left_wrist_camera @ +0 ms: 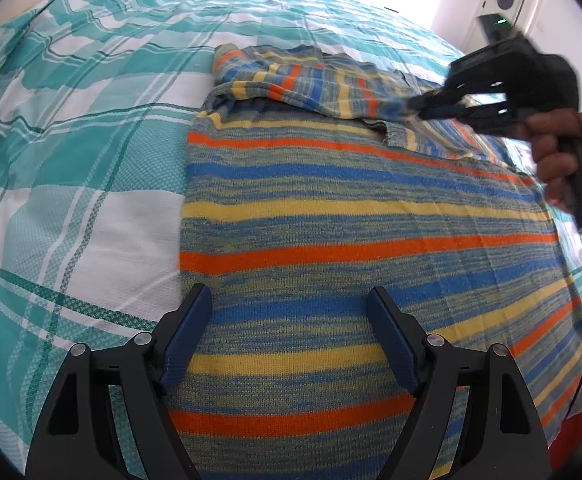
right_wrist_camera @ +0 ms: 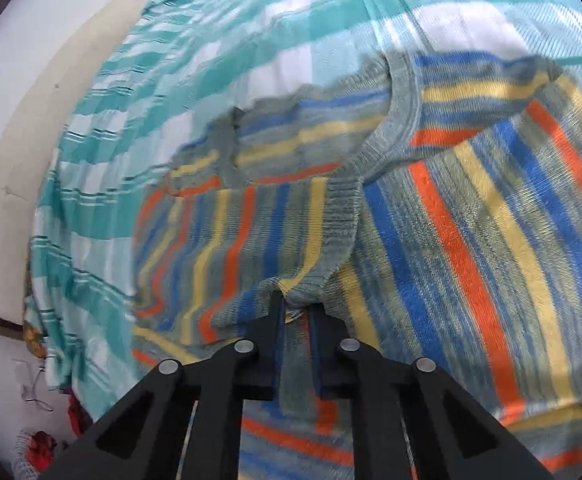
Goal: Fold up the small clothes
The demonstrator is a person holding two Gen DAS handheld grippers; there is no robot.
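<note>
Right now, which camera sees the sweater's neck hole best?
The right wrist view: the collar curves across the picture, close and whole. The left wrist view shows only a short piece of it beside the right fingers.

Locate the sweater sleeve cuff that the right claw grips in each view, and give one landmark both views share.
Left wrist view: the sleeve cuff is upper right, pinched in the right claw, across the sweater's chest.
Right wrist view: the cuff is at lower centre, clamped in the claw.
Shared landmark: the teal checked bedspread under the striped sweater.
</note>
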